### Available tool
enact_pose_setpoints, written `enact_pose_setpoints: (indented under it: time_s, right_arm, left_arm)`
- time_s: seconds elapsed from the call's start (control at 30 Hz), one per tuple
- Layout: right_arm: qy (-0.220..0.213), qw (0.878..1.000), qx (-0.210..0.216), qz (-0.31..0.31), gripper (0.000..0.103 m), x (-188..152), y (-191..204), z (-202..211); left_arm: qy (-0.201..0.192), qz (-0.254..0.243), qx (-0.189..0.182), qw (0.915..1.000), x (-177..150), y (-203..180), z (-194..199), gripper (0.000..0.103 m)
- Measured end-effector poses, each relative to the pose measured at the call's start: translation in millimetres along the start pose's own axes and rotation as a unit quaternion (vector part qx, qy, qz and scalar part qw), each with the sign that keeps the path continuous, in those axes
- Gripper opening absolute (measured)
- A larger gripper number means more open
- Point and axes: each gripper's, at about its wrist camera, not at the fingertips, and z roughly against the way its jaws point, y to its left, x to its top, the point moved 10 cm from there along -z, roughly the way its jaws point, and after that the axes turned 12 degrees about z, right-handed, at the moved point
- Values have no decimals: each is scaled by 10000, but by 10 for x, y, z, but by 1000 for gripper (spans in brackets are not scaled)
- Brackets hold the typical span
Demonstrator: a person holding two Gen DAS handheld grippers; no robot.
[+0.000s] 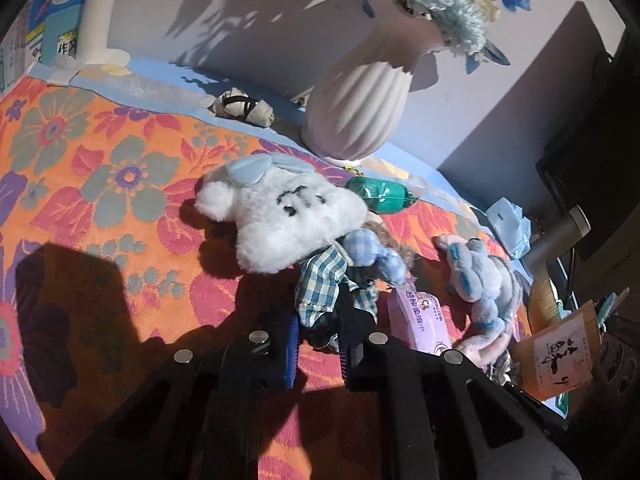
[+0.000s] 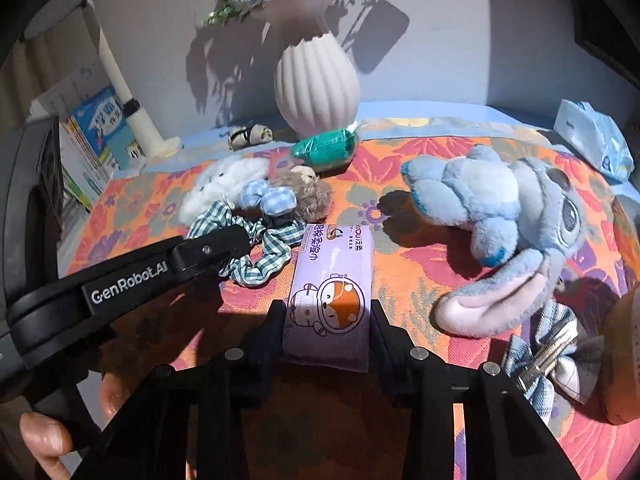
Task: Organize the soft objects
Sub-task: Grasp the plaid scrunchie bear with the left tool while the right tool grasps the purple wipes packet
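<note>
1. Sunlight is falling across a table (image 2: 420,264) that is wearing an orange floral cloth with a blue border, backed by a pale wall where flower shadows are showing
2. A ribbed white vase (image 2: 316,88) is standing at the back edge, holding blue and cream flowers (image 1: 440,4); books (image 2: 100,128) are leaning at the far left beside a white lamp post (image 2: 128,96)
3. The left gripper (image 1: 318,320) is reading "GenRobot.AI" along its side in the right wrist view, and its jaws are clamping down on the plaid scrunchie (image 2: 256,256), which is lying in front of the white plush (image 1: 280,220) and the small brown bear (image 2: 308,196)
4. The right gripper (image 2: 328,320) is squeezing the near end of a lilac tissue pack (image 2: 332,280) that is showing a cartoon fox in a helmet, an "open" tab and Chinese lettering I am not making out
5. The blue plush (image 2: 500,216) is sprawling to the right of the pack, a plaid bow clip (image 2: 552,356) is sitting by its ear, and a green bottle (image 2: 326,150) is lying at the vase's foot
</note>
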Motion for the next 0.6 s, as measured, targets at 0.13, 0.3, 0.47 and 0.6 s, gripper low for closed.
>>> enact_pose_setpoints:
  time_s: [0.13, 0.3, 0.47, 0.6]
  right_arm:
    - [-52, 10000, 30, 16, 39, -89, -34, 154]
    - [101, 9999, 26, 59, 39, -333, -96, 351]
    - [187, 9996, -36, 212, 39, -546, -162, 591]
    - [206, 9992, -114, 319, 39, -660, -233, 702]
  left_arm:
    - [114, -184, -31, 9998, -188, -48, 166, 12]
    - [496, -426, -40, 9979, -605, -38, 449, 12]
    - [895, -858, -103, 9922, -935, -79, 783, 13]
    - [566, -1329, 558, 9879, -943, -37, 859, 71]
